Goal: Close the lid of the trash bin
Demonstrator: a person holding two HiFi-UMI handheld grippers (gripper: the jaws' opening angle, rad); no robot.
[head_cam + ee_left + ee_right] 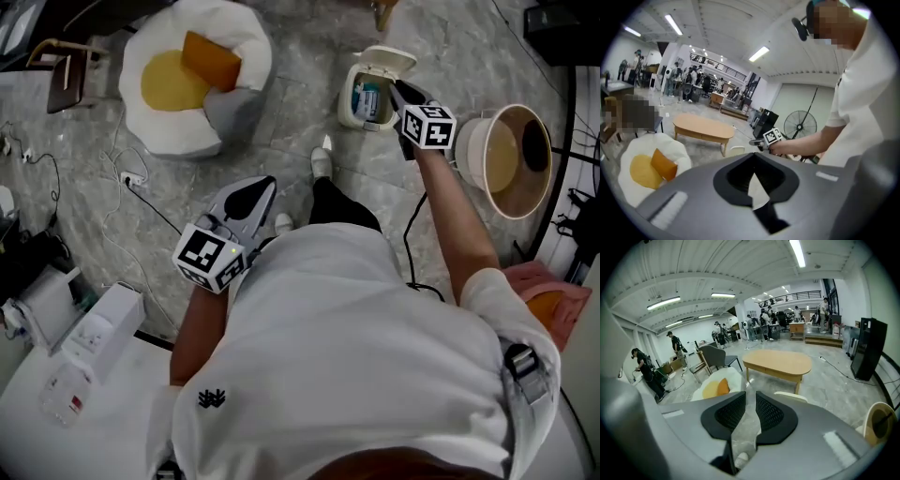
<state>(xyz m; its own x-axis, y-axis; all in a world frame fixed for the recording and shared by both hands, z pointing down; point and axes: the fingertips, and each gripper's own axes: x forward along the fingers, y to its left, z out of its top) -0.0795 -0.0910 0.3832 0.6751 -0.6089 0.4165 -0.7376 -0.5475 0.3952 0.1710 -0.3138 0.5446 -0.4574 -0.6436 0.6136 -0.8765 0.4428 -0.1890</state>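
The grey stone floor (309, 56) carried everything, and you stood over it with the white beanbag (169, 131) well off to the left of your left gripper (261, 189) and a round tub (473, 150) just to the right of your right gripper (399, 90). The trash bin (349, 105) sat on the floor directly ahead of the right gripper, its lid (392, 62) tipped up and back, so the task was not yet done. You held your right arm stretched out, probably to bring that gripper against the raised lid and push it down. In the right gripper view its jaws stood a narrow gap apart with only floor between them, and a pale curved edge, probably the lid, showed just beyond the right jaw, which suits a nudge better than a pinch. Your left gripper hung close by your body with its jaw tips together on nothing, apparently idle, since one gripper should be enough for a light hinged lid.
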